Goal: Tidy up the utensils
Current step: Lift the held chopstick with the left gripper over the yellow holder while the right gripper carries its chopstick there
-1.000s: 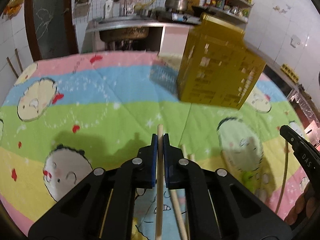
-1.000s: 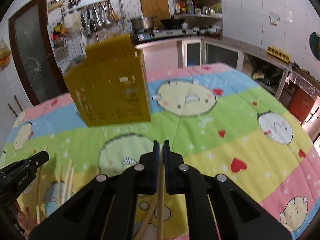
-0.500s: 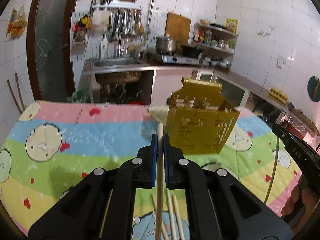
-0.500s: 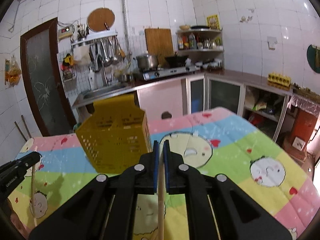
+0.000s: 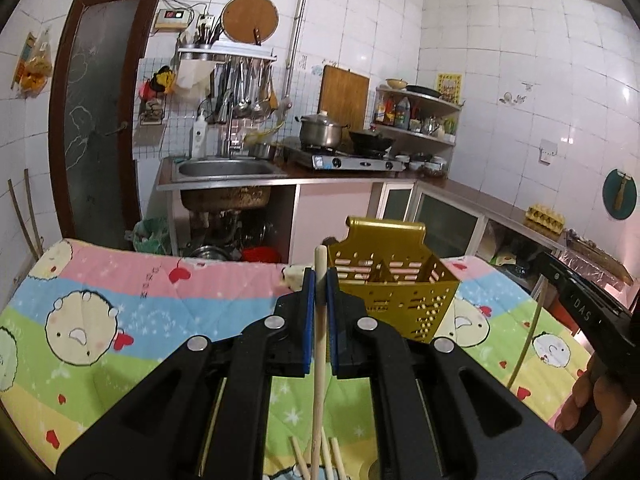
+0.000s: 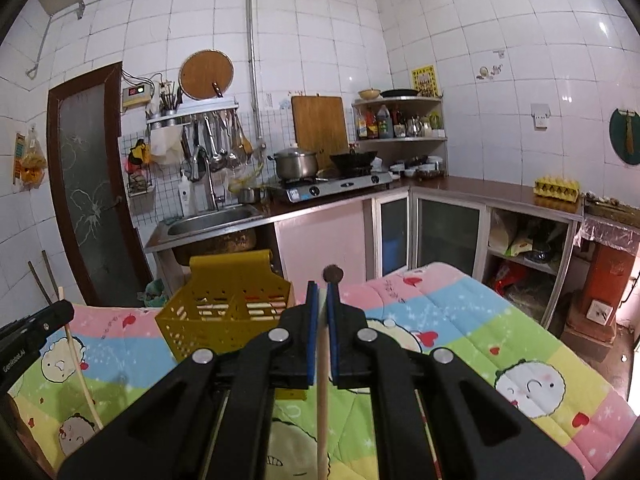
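Observation:
My left gripper is shut on a pale wooden chopstick that runs up between its blue pads, tip just above them. My right gripper is shut on another chopstick, held the same way. A yellow perforated utensil holder stands on the table beyond the left gripper, slightly right; in the right wrist view the holder is ahead to the left. Several loose chopsticks lie on the cloth under the left gripper. The other gripper and its chopstick show at the right edge.
The table wears a cartoon-print quilt in pink, blue, green and yellow bands. Behind it stand a steel sink, a stove with a pot and corner shelves. A hand holds the right gripper's handle.
Both grippers rose and tilted up, each keeping its chopstick. The views swung from the quilt to the kitchen wall, and the yellow holder now sits lower and smaller in both views.

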